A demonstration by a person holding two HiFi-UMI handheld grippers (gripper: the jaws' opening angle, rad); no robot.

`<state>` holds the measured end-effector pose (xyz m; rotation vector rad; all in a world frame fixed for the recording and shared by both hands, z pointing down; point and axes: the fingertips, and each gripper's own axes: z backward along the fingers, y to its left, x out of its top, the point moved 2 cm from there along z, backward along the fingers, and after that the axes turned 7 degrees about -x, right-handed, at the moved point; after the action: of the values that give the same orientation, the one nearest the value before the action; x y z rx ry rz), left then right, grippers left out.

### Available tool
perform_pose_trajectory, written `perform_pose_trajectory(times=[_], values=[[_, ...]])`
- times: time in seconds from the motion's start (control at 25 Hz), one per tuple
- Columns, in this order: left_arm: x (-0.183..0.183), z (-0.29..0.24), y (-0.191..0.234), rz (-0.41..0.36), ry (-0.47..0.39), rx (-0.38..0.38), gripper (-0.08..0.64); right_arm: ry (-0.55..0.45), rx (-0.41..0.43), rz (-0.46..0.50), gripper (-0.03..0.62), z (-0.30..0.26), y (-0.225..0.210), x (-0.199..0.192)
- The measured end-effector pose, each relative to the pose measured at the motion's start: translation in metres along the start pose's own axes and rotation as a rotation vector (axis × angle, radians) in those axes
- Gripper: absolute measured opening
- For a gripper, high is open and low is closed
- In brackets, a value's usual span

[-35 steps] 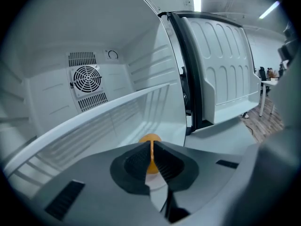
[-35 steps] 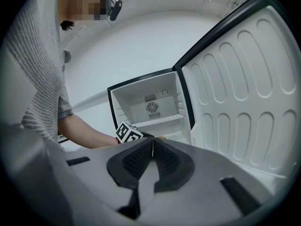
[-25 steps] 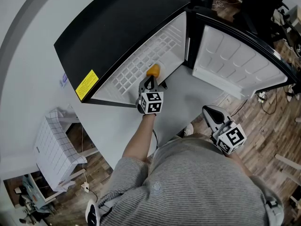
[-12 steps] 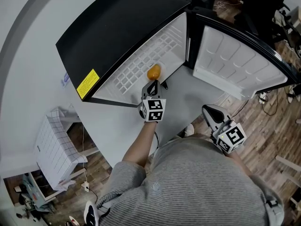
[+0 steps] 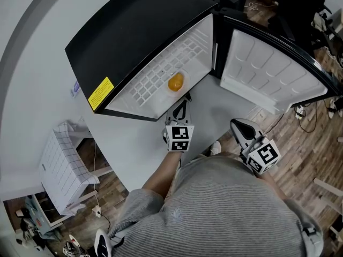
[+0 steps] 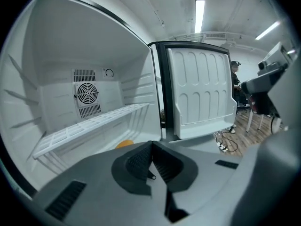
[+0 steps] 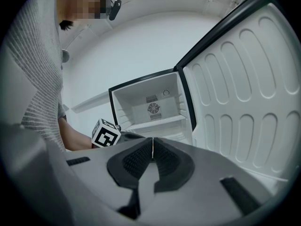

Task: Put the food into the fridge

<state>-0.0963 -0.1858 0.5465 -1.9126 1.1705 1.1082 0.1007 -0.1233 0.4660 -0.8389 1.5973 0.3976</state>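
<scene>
**kev:** Couldn't get near it. What's where, left to right?

**mo:** Far left there's a white gridded crate down on the wood floor. Next is the black fridge, sitting on the white tabletop and wide open. It's got a yellow sticker on the side by the front edge.

**kev:** And the food?

**mo:** The orange food is already inside, lying low in the fridge under the wire shelf. Nothing is touching it. There's a round fan on the back wall above that shelf.

**kev:** Tools?

**mo:** The left tool hangs just outside the fridge mouth over the tabletop, aimed at the opening and tipped down a bit. Its jaws are pressed together with nothing between them, and it's clear of the food.

**kev:** And further right?

**mo:** The door is swung all the way out, with its white ribbed liner facing the room. The right tool sits low, close to the person's grey sweater, in front of that door and well apart from the food. Its jaws are pressed together too, and it's holding nothing.
</scene>
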Motion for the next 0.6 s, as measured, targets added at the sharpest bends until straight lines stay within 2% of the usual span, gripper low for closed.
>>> perform_pose_trajectory(times=[0.48, 0.6], values=[[0.012, 0.037, -0.058, 0.084, -0.051, -0.102, 0.012, -0.005, 0.010, 0.005, 0.012, 0.000, 0.003, 0.000], [0.012, 0.043, -0.074, 0.085, -0.056, -0.134, 0.012, -0.005, 0.013, 0.006, 0.012, 0.000, 0.003, 0.000]])
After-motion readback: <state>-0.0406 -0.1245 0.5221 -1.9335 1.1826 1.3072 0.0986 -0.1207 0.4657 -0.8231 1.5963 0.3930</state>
